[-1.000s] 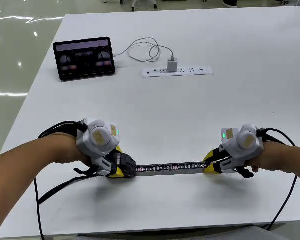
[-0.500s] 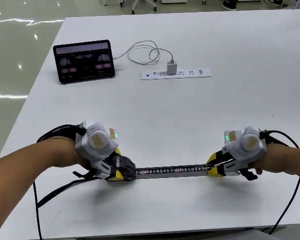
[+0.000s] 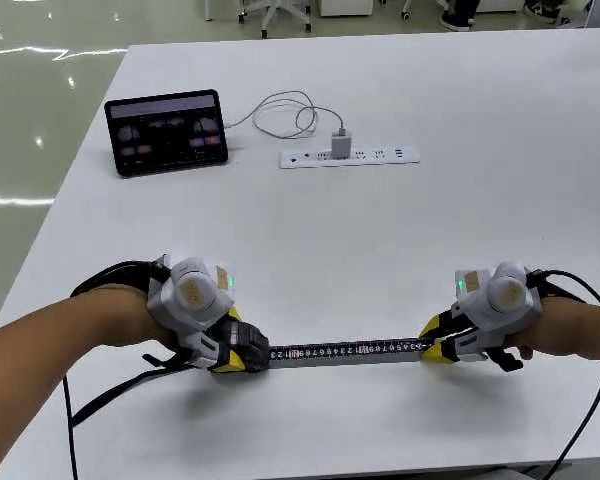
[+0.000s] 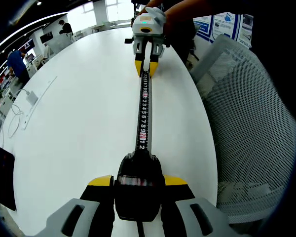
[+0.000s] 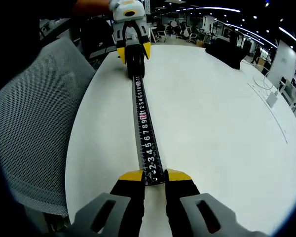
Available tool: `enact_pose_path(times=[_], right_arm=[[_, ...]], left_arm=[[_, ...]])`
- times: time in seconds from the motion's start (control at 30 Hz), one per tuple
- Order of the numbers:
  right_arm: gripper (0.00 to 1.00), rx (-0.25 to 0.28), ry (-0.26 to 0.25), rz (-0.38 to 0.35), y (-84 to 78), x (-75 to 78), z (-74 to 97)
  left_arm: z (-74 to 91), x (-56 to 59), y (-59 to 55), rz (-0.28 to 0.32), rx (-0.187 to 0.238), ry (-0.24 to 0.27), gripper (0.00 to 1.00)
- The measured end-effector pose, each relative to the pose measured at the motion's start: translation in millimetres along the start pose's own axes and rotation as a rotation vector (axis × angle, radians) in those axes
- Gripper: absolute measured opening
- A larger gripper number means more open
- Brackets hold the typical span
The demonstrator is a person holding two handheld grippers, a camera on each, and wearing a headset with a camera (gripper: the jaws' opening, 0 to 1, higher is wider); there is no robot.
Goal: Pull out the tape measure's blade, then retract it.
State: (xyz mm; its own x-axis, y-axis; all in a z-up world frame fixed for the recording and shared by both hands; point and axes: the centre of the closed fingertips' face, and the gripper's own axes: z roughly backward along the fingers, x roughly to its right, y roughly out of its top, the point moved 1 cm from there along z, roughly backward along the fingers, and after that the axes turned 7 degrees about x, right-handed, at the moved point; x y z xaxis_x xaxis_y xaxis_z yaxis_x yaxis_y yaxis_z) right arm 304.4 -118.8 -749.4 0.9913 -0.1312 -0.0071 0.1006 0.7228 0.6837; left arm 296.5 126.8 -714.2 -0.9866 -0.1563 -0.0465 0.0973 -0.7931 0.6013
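my left fingers (image 4: 101,181) clamped on the tape measure case (image 4: 139,190) | my right fingers (image 5: 130,176) pinching the blade (image 5: 147,133) end | blade straight between them over the tabletop (image 3: 430,230)

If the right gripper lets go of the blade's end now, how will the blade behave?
The blade runs straight between the right gripper and the case in the left gripper, so it probably springs back if freed. It is thin and narrow, so pushed endwise it would likely buckle.
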Motion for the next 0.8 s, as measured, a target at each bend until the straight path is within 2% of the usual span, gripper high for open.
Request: enact_pose_path(times=[0.53, 0.63, 0.8], right_arm=[[0.11, -0.005, 0.002, 0.002, -0.7, 0.8, -0.8], [0.11, -0.025, 0.004, 0.029, 0.5, 0.5, -2.0], [0.12, -0.039, 0.007, 0.012, 0.0, 1.2, -2.3]], left_arm=[[-0.7, 0.4, 0.2, -0.002, -0.009, 0.001, 0.32], [-0.7, 0.0, 0.3, -0.007, -0.014, -0.002, 0.32], [-0.9, -0.6, 0.4, -0.001, -0.011, 0.002, 0.33]])
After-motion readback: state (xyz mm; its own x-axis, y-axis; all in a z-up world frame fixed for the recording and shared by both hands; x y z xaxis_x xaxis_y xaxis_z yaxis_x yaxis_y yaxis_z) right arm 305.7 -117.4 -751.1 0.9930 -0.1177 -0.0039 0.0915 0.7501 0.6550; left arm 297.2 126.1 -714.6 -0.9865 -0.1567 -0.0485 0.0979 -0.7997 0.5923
